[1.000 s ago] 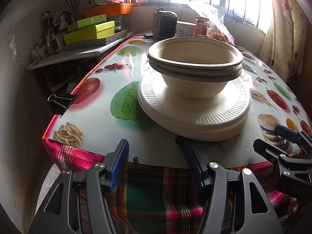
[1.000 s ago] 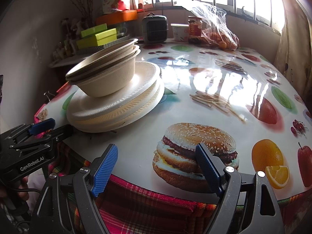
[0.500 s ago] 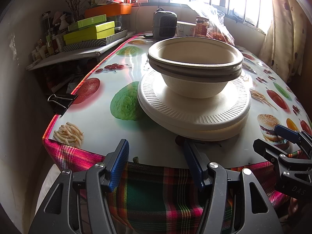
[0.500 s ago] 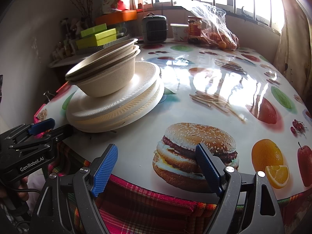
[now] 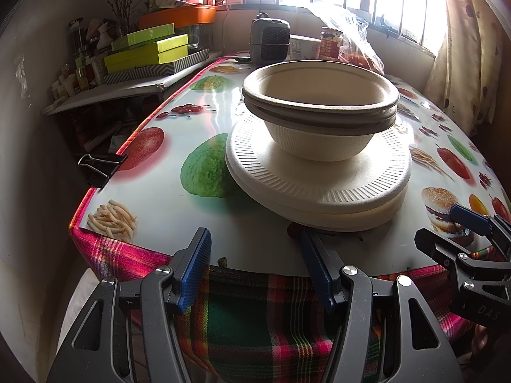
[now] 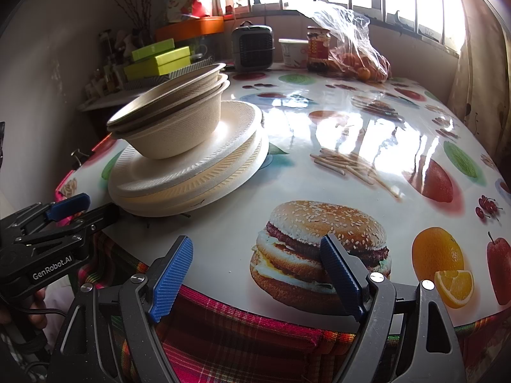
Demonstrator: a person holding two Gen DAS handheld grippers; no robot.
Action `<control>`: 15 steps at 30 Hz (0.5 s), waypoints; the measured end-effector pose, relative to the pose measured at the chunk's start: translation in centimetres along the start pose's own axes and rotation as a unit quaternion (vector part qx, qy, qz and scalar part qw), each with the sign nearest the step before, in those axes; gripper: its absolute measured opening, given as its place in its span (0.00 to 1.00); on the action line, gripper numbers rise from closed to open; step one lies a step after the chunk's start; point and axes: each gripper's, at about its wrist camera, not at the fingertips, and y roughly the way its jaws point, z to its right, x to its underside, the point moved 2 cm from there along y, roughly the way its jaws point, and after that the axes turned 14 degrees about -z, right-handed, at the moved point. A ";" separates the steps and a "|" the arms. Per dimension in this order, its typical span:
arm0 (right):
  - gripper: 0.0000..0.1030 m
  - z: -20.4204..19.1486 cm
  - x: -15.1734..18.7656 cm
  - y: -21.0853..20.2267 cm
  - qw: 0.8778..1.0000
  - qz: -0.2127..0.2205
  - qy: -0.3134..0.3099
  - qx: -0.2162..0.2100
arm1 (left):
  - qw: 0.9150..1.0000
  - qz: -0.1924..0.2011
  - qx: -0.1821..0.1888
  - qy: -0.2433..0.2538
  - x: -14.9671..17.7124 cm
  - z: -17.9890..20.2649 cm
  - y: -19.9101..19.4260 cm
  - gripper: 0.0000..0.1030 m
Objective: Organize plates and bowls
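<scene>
Left tool [image 5: 255, 266] and right tool [image 6: 257, 273] held wide, empty, low in frame at table [image 6: 319, 134] edge. Bowls [image 5: 319, 111] stacked on plates [image 5: 319, 188], frame centre. Window behind.

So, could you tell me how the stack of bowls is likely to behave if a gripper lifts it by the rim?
The bowls look like moulded paper pulp, so probably very light. The thin rim may flex under pinching. Nested loosely and tilted on the plates, they could separate or slide.
</scene>
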 end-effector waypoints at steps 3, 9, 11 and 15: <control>0.80 0.0 0.0 0.0 1.000 0.000 0.000 0.000 | 1.000 0.000 0.000 0.000 0.0 0.0 0.0 0.58; 0.81 0.0 0.0 0.0 1.000 0.000 0.000 0.000 | 1.000 0.000 0.000 0.000 0.0 0.0 0.0 0.58; 0.81 0.0 0.0 0.0 1.000 0.000 0.000 0.000 | 1.000 0.000 0.000 0.000 0.0 0.0 0.0 0.58; 0.81 0.0 0.0 0.0 1.000 0.000 0.000 0.000 | 1.000 0.000 0.001 0.000 0.0 0.0 0.0 0.58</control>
